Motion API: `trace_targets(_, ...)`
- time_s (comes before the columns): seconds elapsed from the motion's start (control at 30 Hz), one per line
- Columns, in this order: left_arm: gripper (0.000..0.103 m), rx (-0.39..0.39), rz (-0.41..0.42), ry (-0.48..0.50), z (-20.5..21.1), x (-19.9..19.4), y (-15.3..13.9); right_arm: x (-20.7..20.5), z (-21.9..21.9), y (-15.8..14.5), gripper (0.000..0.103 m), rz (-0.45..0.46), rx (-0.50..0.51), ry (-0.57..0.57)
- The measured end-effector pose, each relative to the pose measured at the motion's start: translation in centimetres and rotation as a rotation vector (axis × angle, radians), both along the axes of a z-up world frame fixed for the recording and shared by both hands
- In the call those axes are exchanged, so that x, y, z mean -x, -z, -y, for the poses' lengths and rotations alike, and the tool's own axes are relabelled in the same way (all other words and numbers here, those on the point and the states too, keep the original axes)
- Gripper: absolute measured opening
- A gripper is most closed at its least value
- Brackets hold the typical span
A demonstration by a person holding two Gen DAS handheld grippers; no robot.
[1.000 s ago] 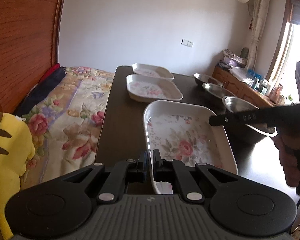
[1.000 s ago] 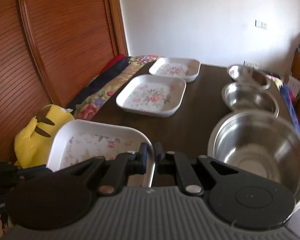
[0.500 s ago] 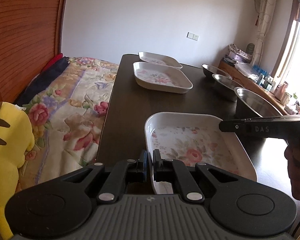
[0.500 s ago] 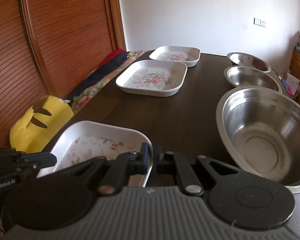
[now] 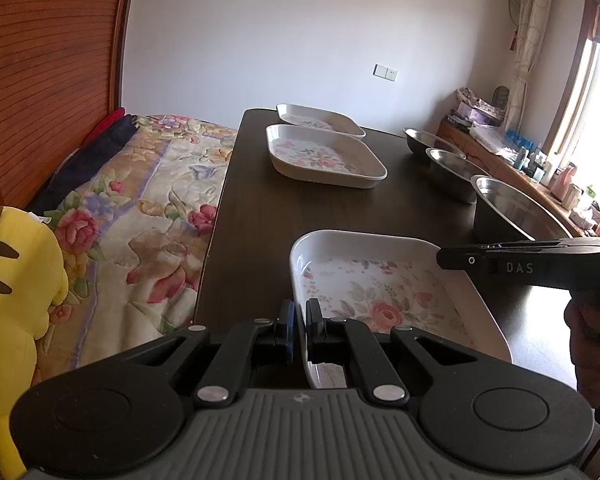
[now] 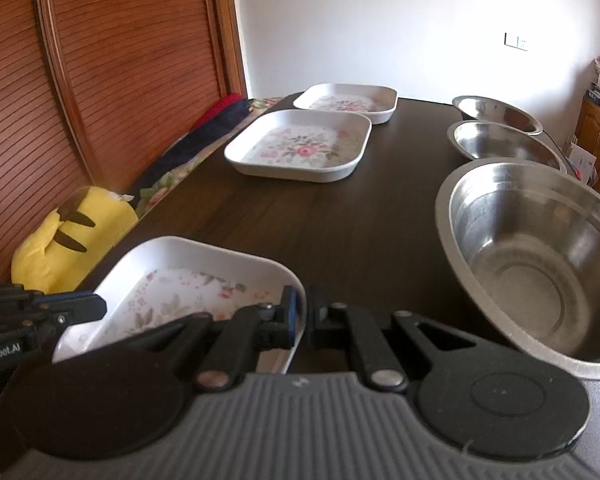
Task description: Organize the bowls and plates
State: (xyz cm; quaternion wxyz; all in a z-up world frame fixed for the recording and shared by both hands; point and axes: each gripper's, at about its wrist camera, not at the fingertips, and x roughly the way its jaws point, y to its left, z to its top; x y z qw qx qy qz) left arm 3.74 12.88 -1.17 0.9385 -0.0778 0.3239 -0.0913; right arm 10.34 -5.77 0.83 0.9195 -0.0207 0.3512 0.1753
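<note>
A white square plate with a rose print (image 5: 380,292) lies at the near end of the dark table (image 5: 260,208), held from both sides. My left gripper (image 5: 300,320) is shut on its left rim. My right gripper (image 6: 302,312) is shut on its right rim. Whether the plate rests on the table or hangs just above it I cannot tell. Two more floral plates (image 6: 300,148) (image 6: 348,100) stand in a row further back. On the right stand three steel bowls: large (image 6: 540,260), medium (image 6: 504,140), small (image 6: 496,110).
A bed with a floral quilt (image 5: 140,208) and a yellow plush toy (image 5: 16,264) runs along the table's left edge, under a wooden slatted door (image 5: 40,60). A cluttered sideboard (image 5: 520,152) lines the right wall. A hand (image 5: 588,340) grips the right tool.
The held plate has come down, mostly on its right side, and now lies flatter and lower over the table. Both grips stay the same.
</note>
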Motion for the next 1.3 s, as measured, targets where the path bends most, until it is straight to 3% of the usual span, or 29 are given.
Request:
trace_targets(0.2,0.036,-0.018,0.034,-0.013,0.0,0.3,-0.9,0.2,0.2,-0.7,0.009,0.031,-0.005,-0.001)
trace_targets(0.27,0.041,-0.032,0.053,-0.018,0.0,0.6,-1.5,0.5,0.1,-1.2,0.009,0.046,0.000,-0.013)
trace_targets(0.4,0.077,-0.061,0.105,-0.006,0.5,1.4,-2.9,1.7,0.2,-2.8,0.009,0.098,-0.011,-0.049)
trace_targets(0.57,0.103,-0.077,0.174,-0.018,1.0,2.2,-4.4,3.4,0.7,-4.6,0.014,0.159,-0.038,-0.076)
trace_targets(0.63,0.103,-0.086,0.201,-0.029,1.3,2.4,-4.8,3.7,0.8,-4.9,0.021,0.164,-0.055,-0.083)
trace_targets(0.73,0.103,-0.112,0.214,-0.039,1.5,2.4,-5.2,4.5,1.1,-5.3,0.052,0.192,-0.068,-0.079)
trace_targets(0.9,0.103,-0.129,0.196,-0.051,1.7,2.1,-5.5,5.2,1.6,-5.7,0.064,0.214,-0.069,-0.066)
trace_targets(1.07,0.103,-0.156,0.179,-0.035,2.3,2.2,-5.7,5.2,2.3,-6.0,0.086,0.245,-0.067,-0.036)
trace_targets(1.3,0.103,-0.144,0.164,-0.027,2.8,2.3,-6.2,4.7,3.3,-6.0,0.096,0.251,-0.069,-0.001)
